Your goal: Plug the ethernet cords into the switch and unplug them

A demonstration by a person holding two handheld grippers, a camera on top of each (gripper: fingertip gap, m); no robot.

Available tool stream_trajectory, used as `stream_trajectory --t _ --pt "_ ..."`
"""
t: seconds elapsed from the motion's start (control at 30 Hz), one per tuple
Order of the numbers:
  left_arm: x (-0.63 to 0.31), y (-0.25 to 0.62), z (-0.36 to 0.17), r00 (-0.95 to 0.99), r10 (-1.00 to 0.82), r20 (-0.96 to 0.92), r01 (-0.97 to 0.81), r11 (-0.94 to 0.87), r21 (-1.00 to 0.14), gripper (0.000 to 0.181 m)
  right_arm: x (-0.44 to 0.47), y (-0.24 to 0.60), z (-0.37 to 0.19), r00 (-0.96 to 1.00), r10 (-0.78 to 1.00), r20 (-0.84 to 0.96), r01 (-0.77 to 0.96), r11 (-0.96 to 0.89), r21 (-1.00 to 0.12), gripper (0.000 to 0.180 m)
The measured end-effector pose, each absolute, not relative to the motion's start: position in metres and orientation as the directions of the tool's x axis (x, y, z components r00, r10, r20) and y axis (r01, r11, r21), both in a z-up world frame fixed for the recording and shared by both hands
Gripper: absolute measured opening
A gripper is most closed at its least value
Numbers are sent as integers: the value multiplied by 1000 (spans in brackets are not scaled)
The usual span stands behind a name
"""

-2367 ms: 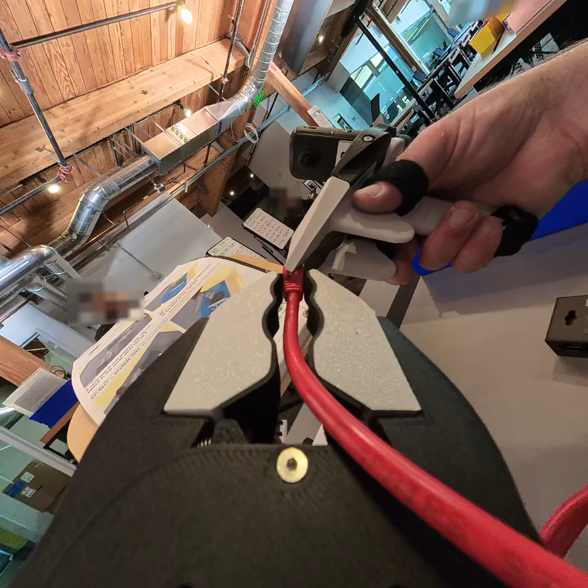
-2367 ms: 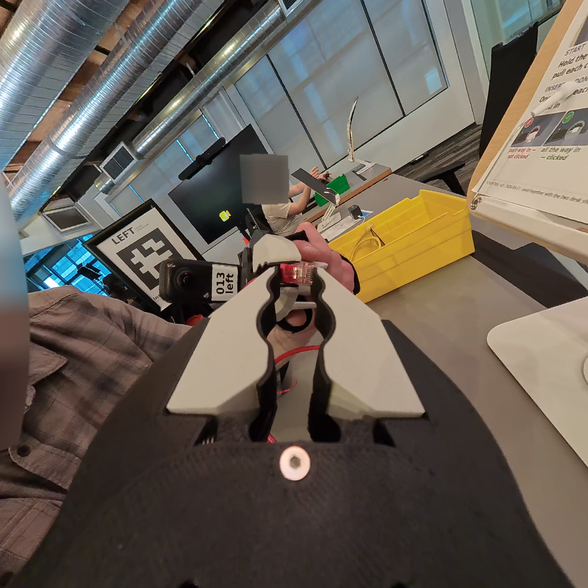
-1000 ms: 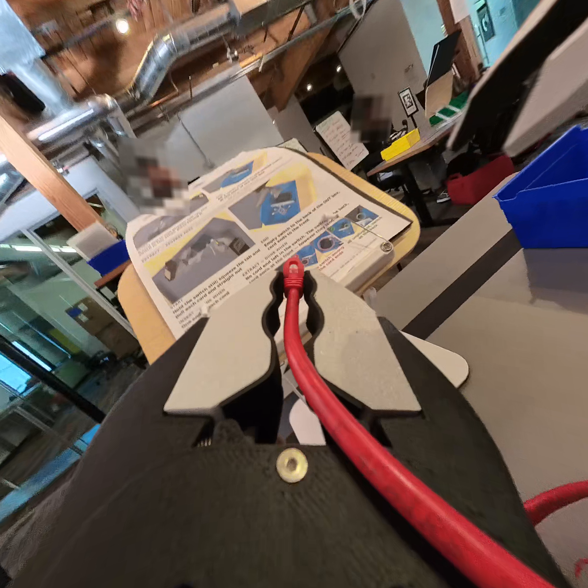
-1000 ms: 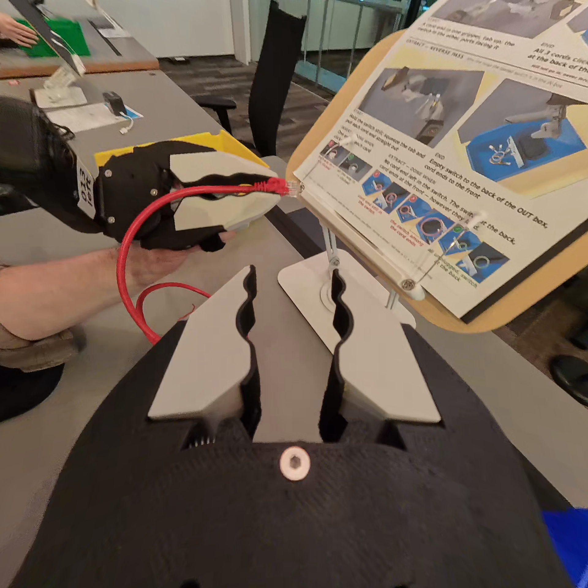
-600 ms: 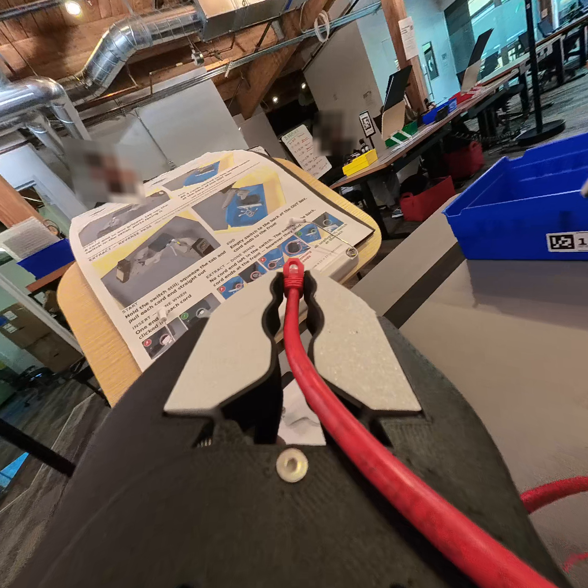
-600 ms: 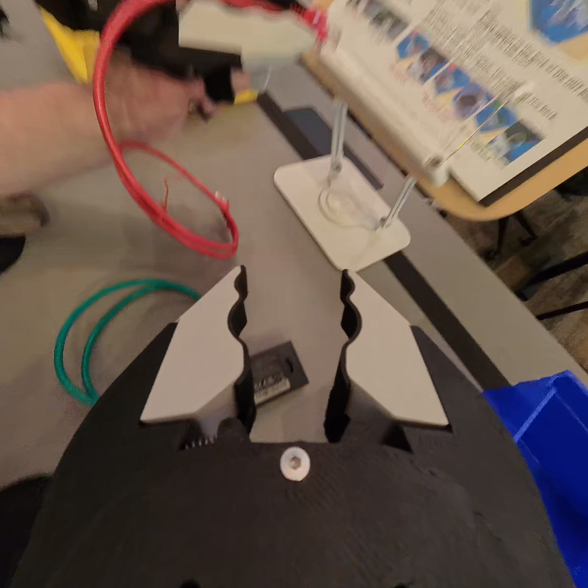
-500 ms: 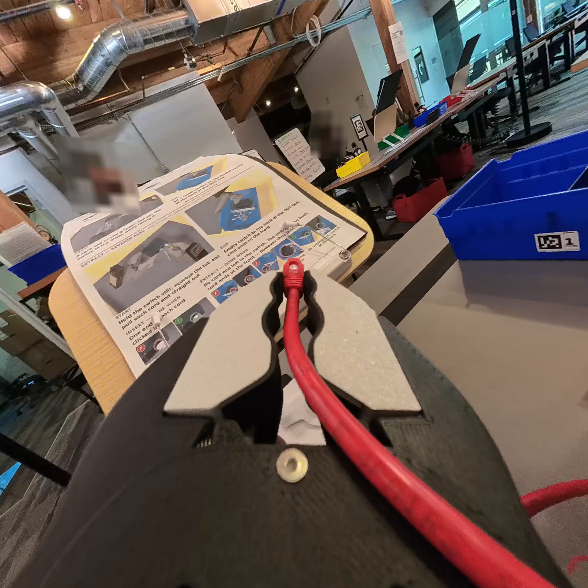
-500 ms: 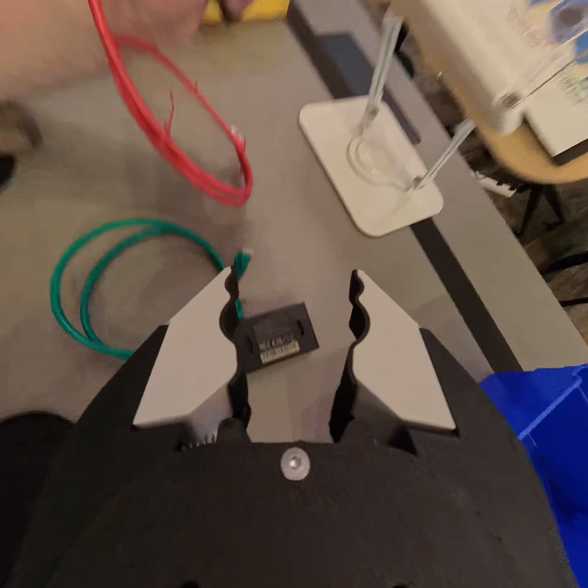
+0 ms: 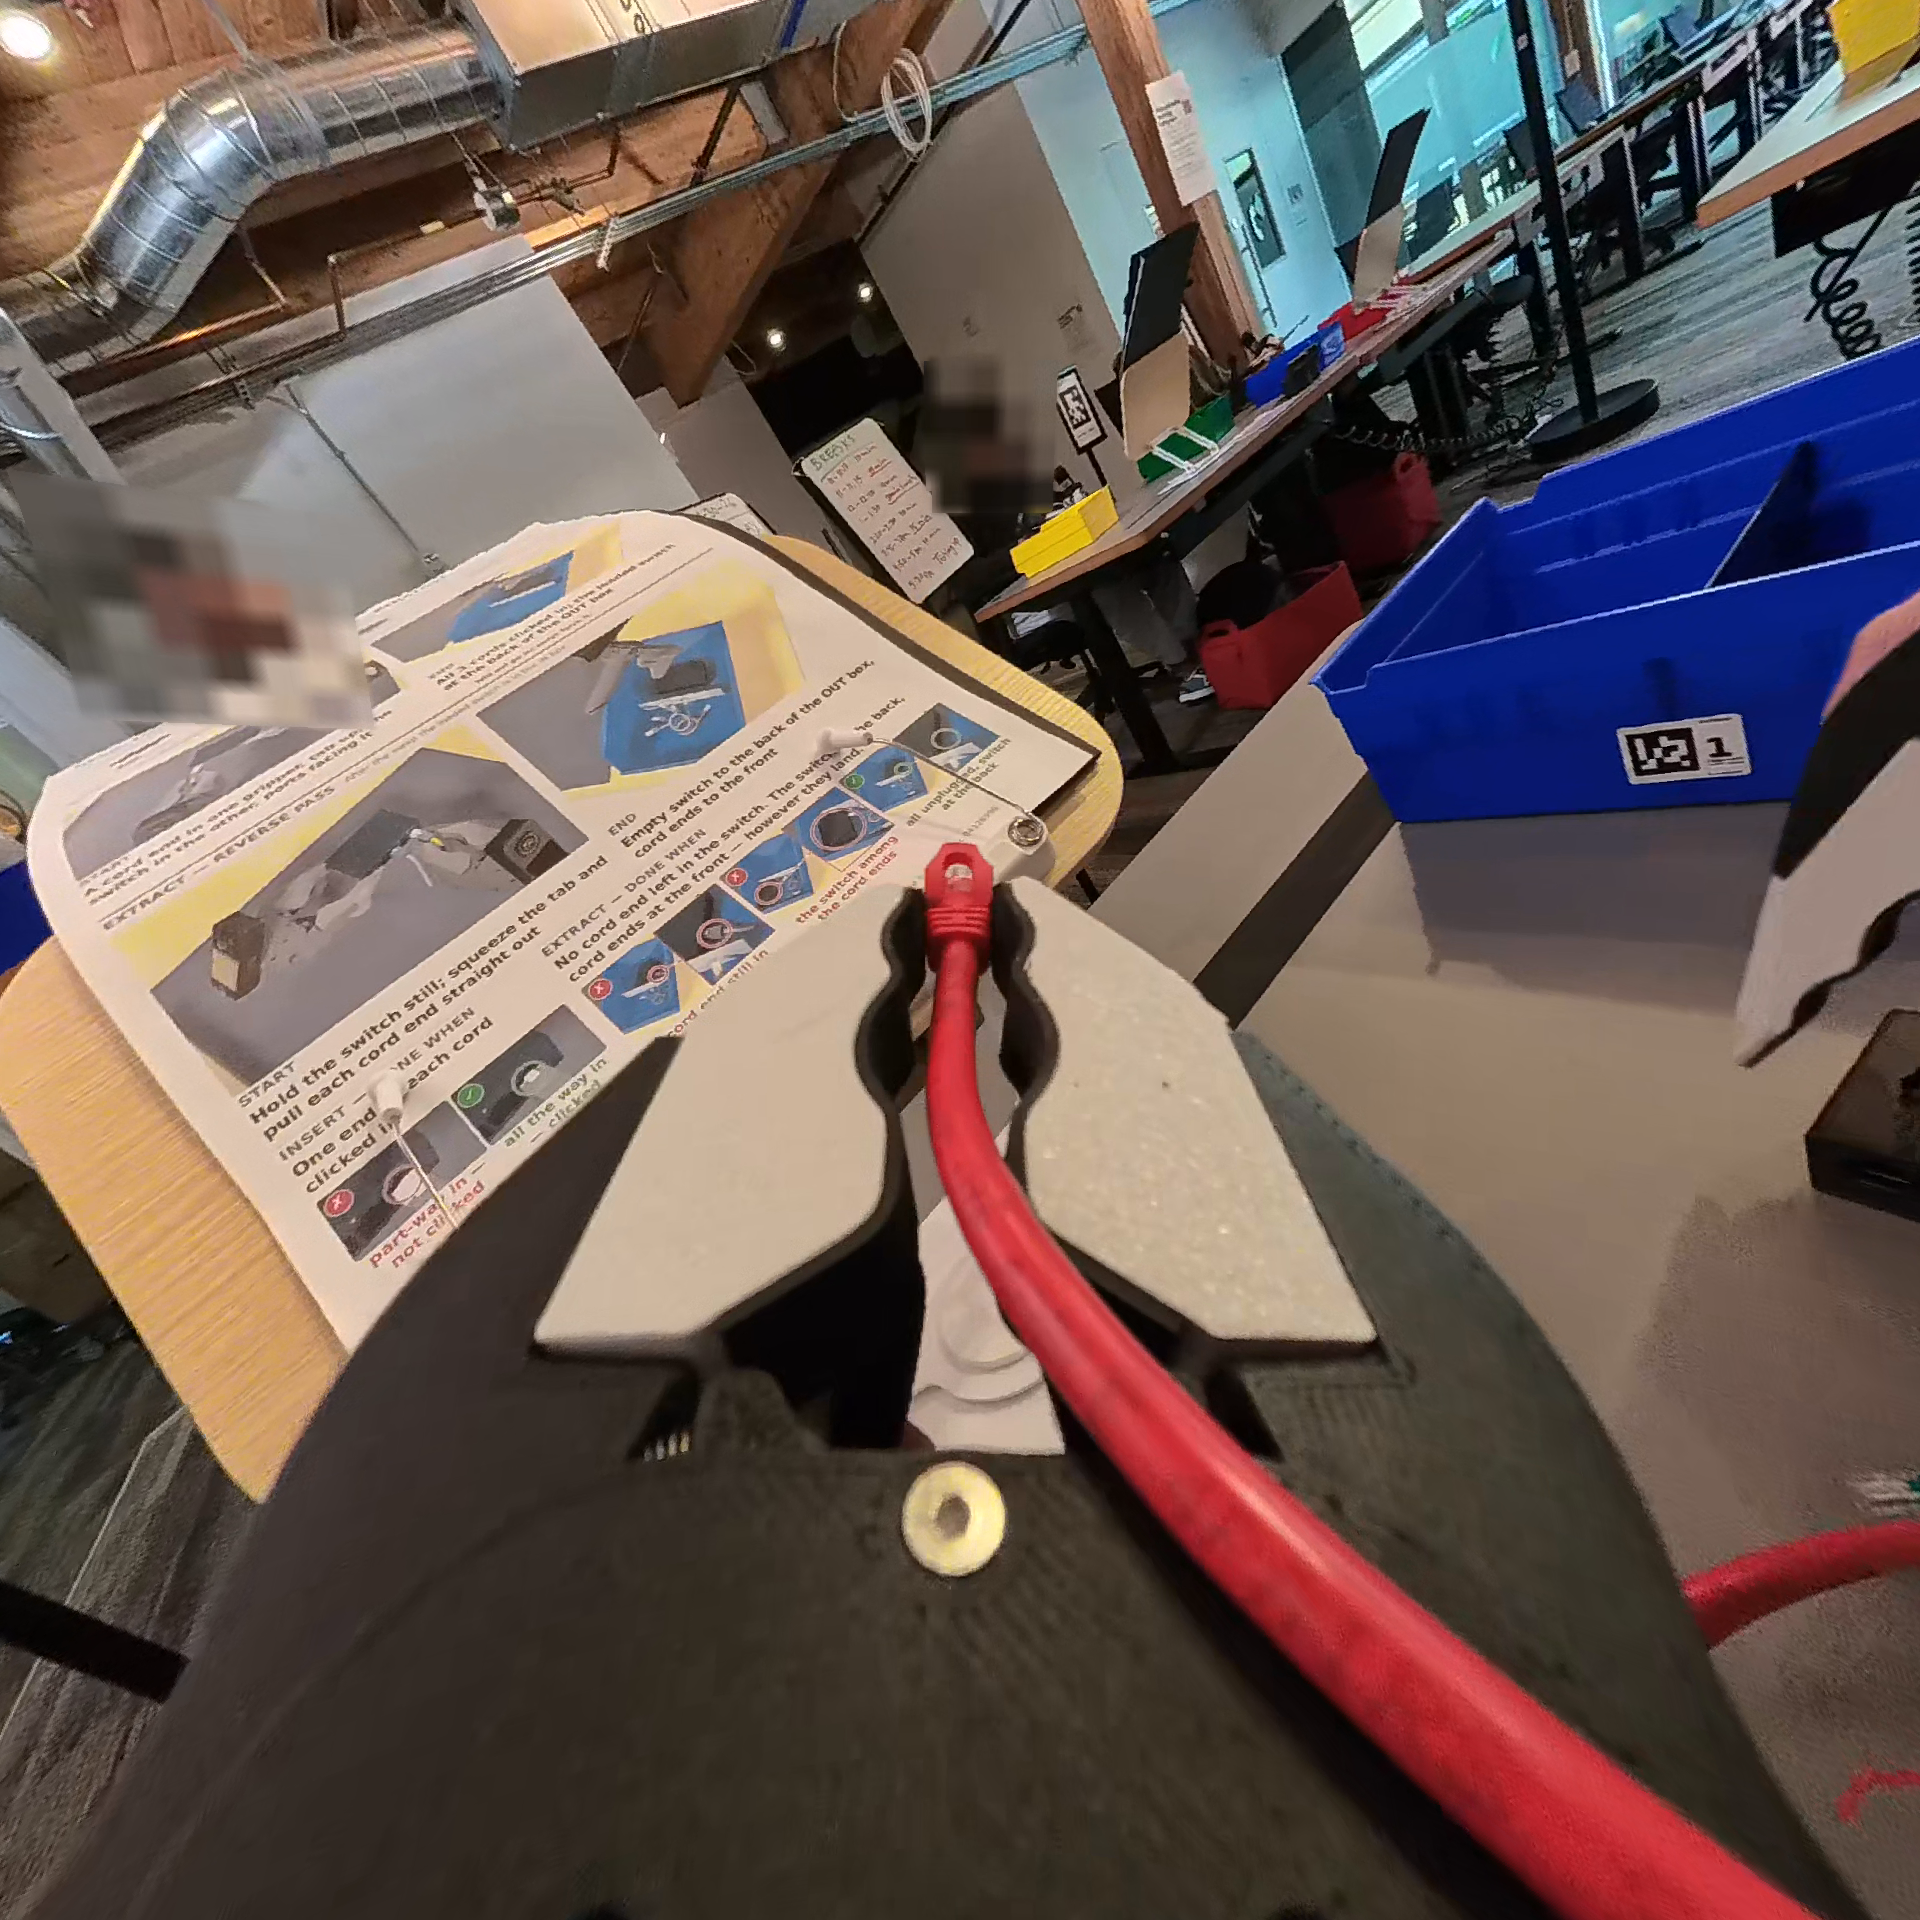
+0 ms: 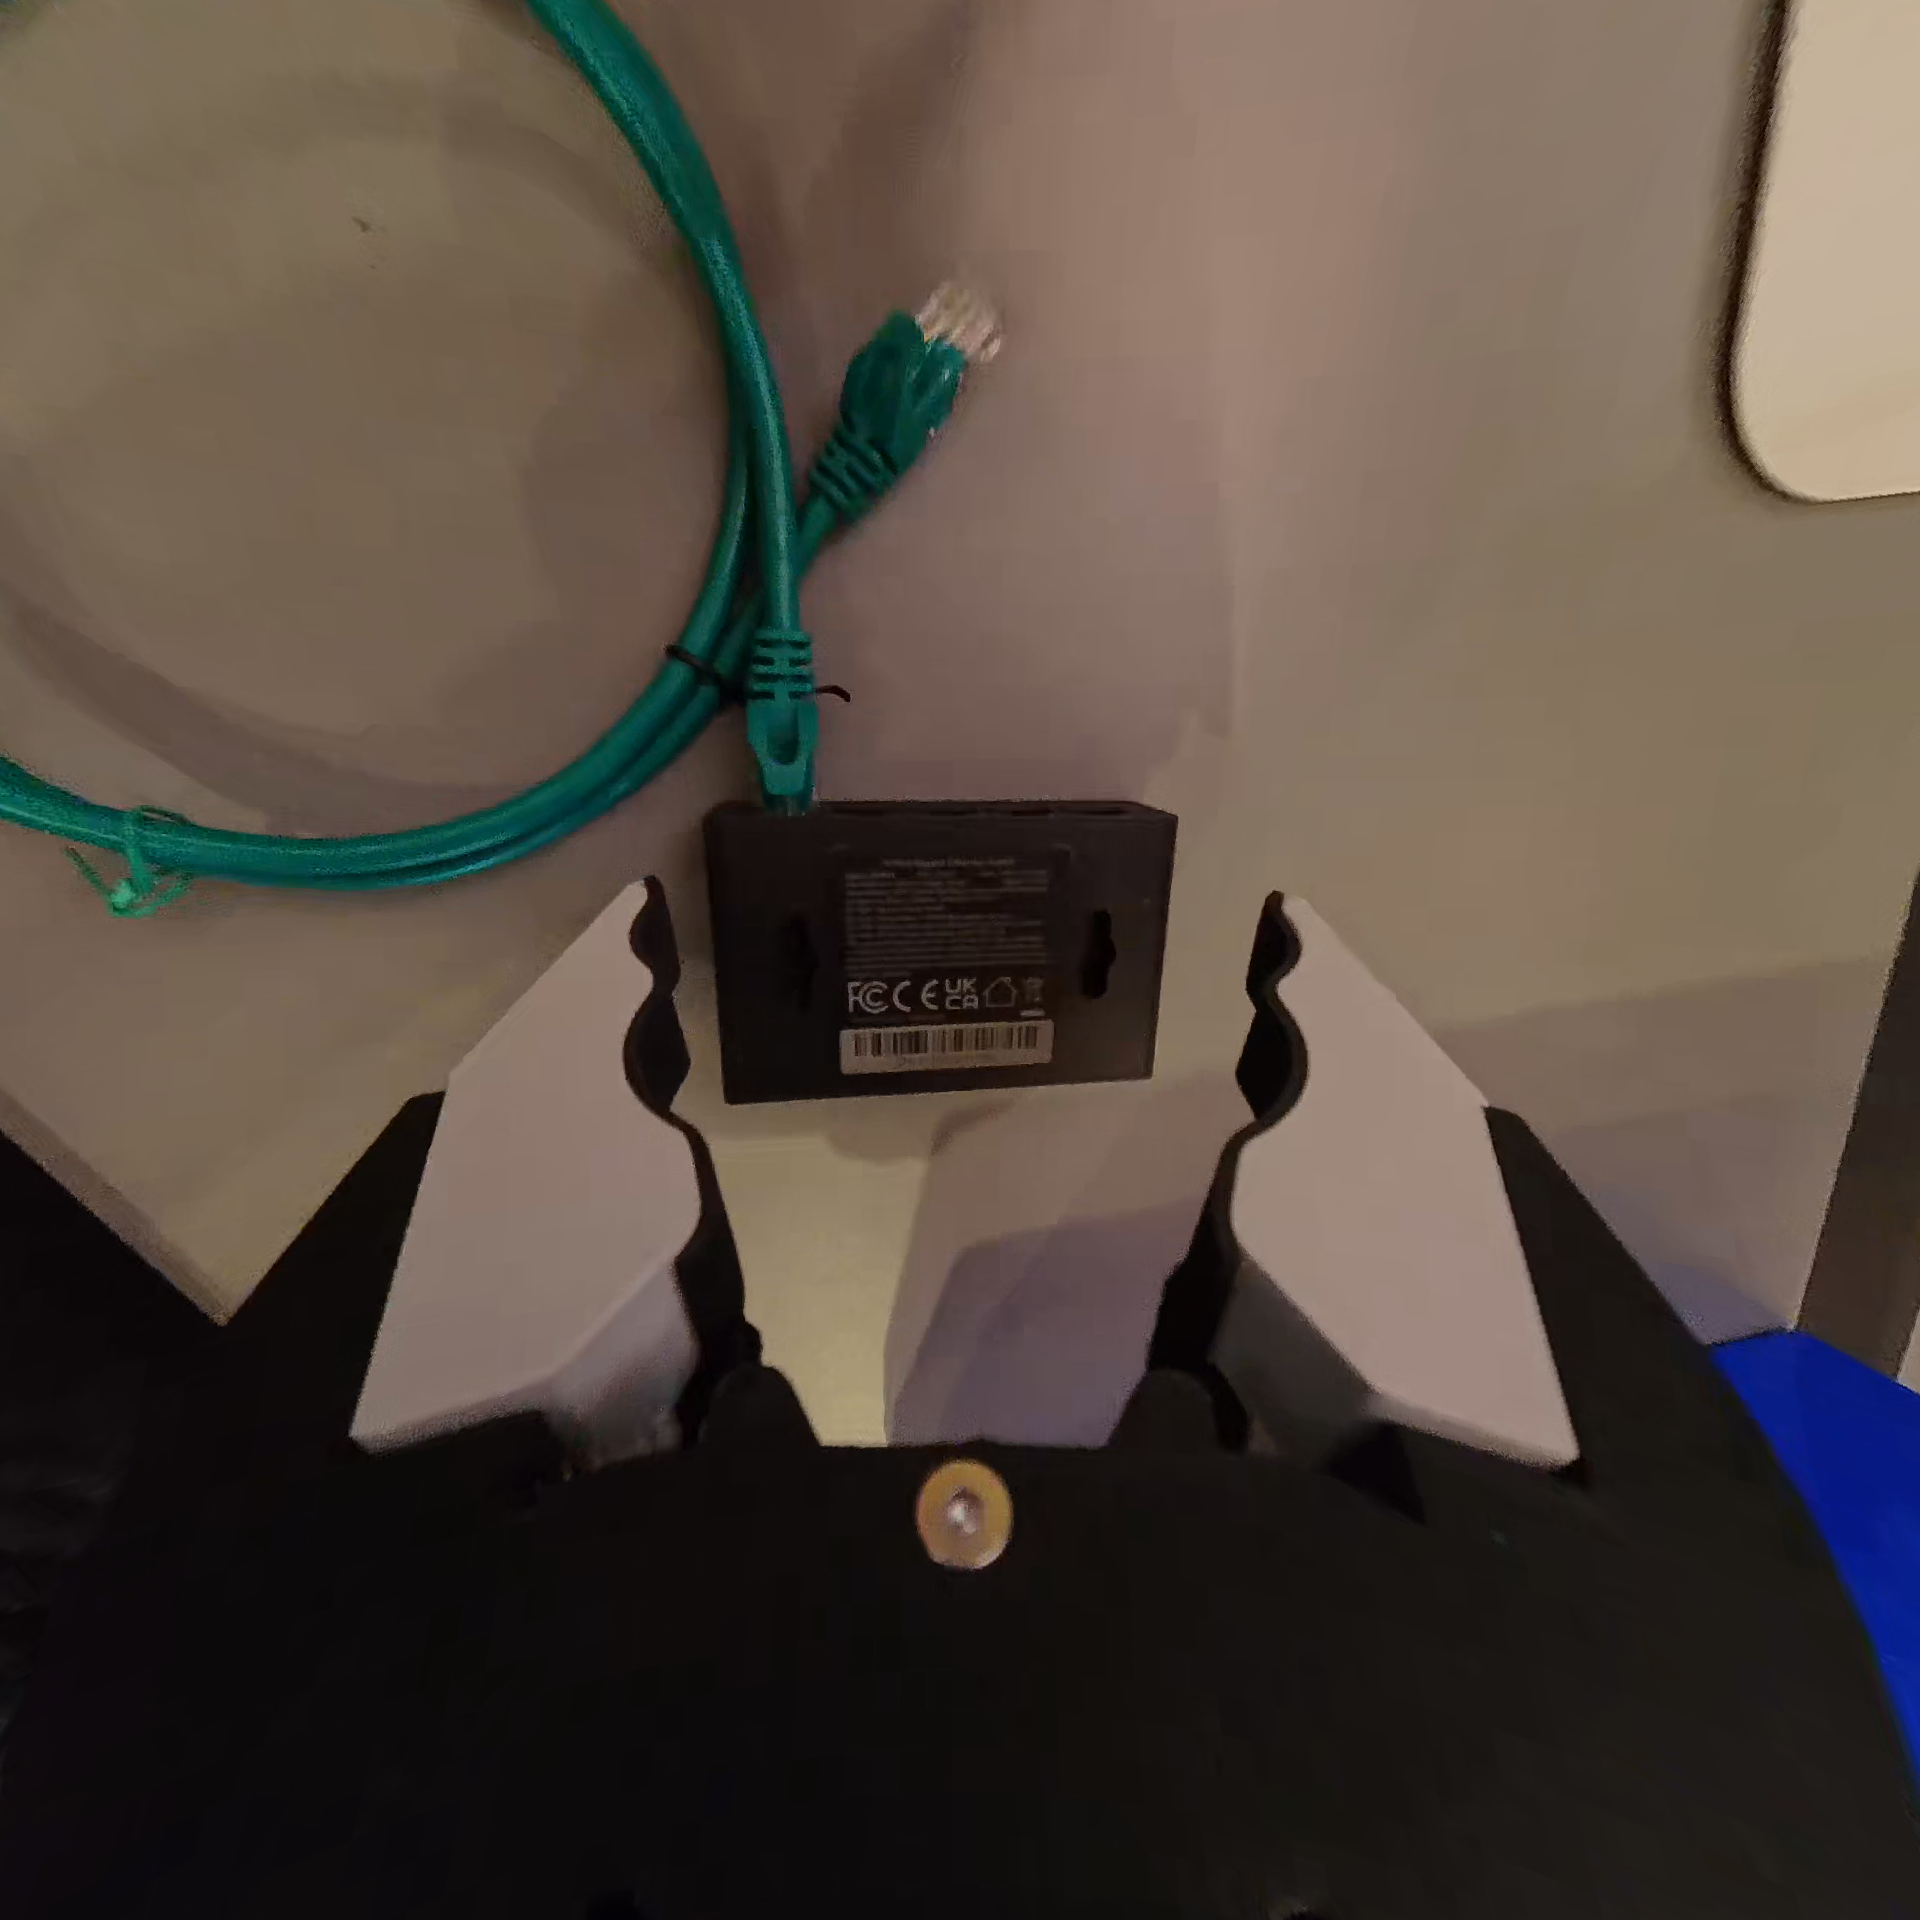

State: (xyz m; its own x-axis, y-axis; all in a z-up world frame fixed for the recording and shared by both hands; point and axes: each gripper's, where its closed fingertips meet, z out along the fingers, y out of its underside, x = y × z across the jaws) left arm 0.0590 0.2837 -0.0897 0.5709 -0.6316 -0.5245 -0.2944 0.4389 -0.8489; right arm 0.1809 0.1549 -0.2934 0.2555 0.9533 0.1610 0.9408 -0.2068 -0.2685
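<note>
My left gripper [image 9: 956,914] is shut on a red ethernet cord [image 9: 1039,1247] just behind its plug [image 9: 958,873], which sticks out past the fingertips, held above the table. My right gripper [image 10: 961,914] is open wide and points down at the black switch [image 10: 940,945], which lies label side up between its fingertips without visible contact. A green ethernet cord [image 10: 665,623] has one plug in the switch's far left port; its other plug [image 10: 914,364] lies loose on the table. The right gripper's finger [image 9: 1829,904] and the switch's corner [image 9: 1870,1122] show at the right edge of the left wrist view.
A blue bin [image 9: 1621,665] stands at the table's right; its corner shows in the right wrist view [image 10: 1818,1371]. An instruction sheet on a wooden board [image 9: 468,883] stands on a white base [image 10: 1849,260] behind. The grey table [image 9: 1507,1091] lies between. The left gripper's tips are roughly 25 cm from the right gripper's. To the white base [image 10: 1849,260]: right tips about 15 cm, left tips about 25 cm.
My right gripper swung down over the table, opened wider and now brackets the switch. My left gripper kept the red cord and turned a little right.
</note>
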Motion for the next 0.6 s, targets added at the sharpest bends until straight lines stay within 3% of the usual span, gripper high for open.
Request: stream_trajectory --t 0.1,0.27,0.6 --pt "61 284 -93 564 -637 -525 -299 435 -849 12 186 155 -305 222 968 118 963 -199 -179 109" --pt "63 284 -96 553 -646 -527 -305 431 -849 12 182 153 -309 205 978 41 969 -197 -148 98" --pt "66 282 -99 538 -655 -530 -311 431 -847 12 181 153 -312 198 980 -9 978 -198 -71 97"
